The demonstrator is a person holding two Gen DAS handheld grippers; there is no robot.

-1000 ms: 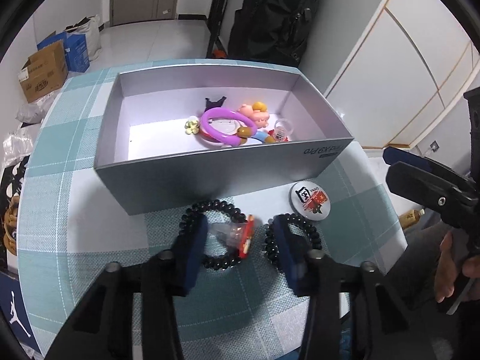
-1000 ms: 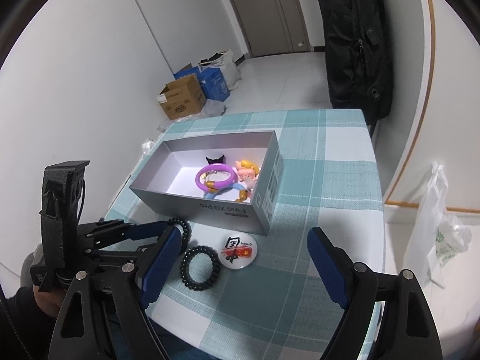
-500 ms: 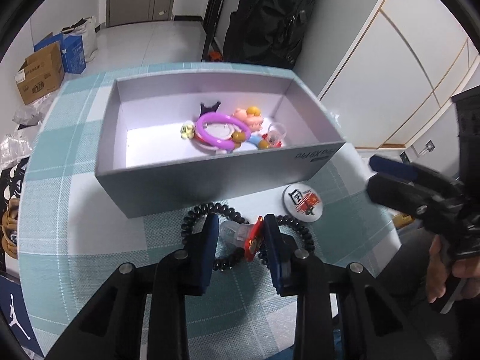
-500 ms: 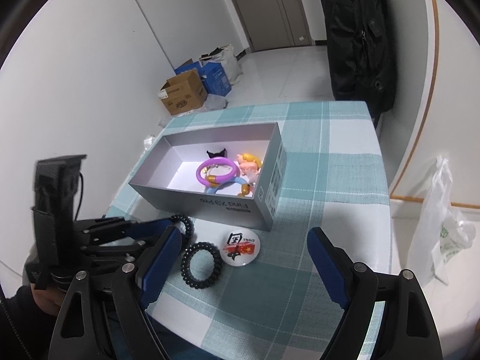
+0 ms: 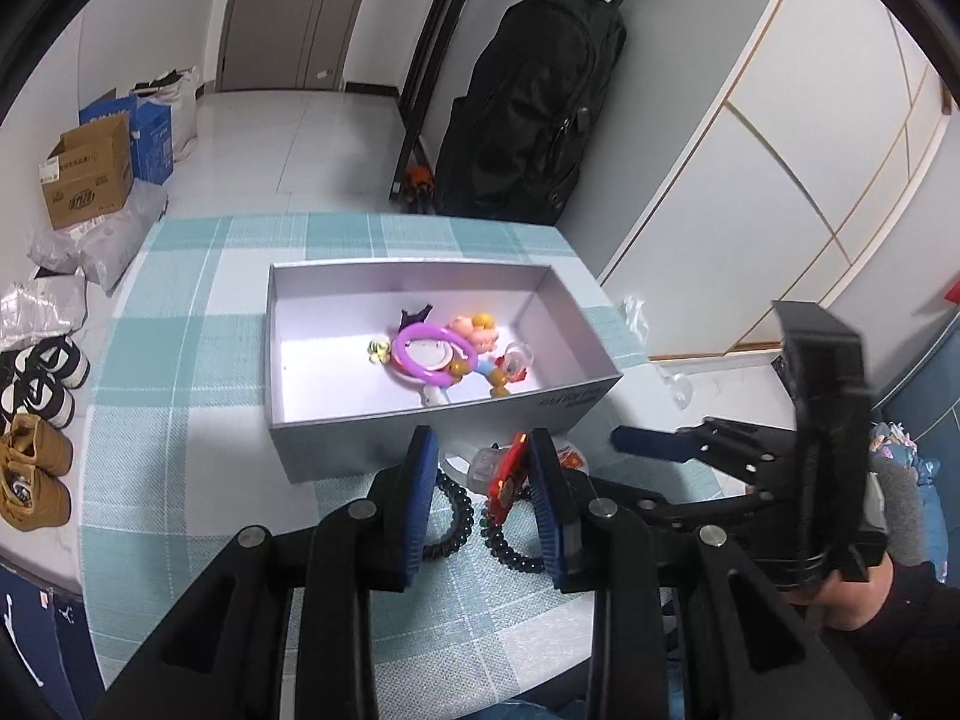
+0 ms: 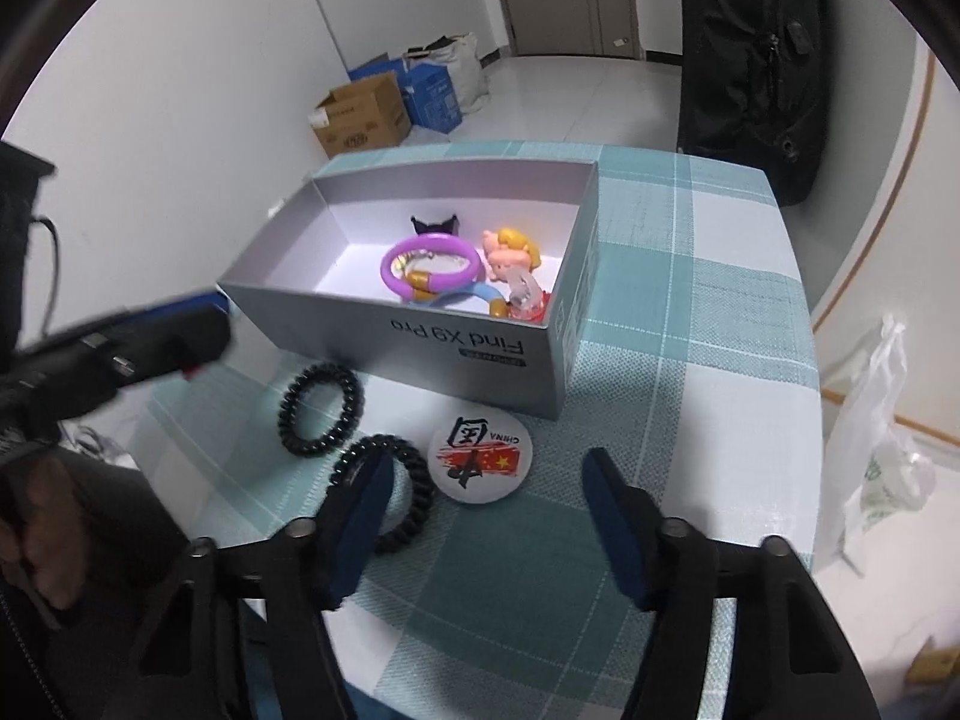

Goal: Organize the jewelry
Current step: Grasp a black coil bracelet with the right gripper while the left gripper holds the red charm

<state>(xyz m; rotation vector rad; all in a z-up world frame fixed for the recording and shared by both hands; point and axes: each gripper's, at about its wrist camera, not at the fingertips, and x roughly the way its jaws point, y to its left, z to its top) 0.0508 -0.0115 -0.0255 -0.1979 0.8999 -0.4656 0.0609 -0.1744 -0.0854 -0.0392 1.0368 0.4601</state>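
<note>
holding a small clear plastic trinket with a red end (image 5: 501, 468) between the blue pads of my left gripper (image 5: 480, 495), jaws narrow and clamped on it, above the teal checked tablecloth (image 5: 180, 420) just in front of the open grey cardboard box (image 5: 336, 450). my right gripper (image 6: 486, 519) has just been closing, jaws about half wide with nothing between them, over the cloth beside the round white china-flag badge (image 6: 483, 456). two black coiled hair ties (image 6: 321, 399) lie near the box; a purple ring (image 6: 432, 270) and small figures sit inside it.
</note>
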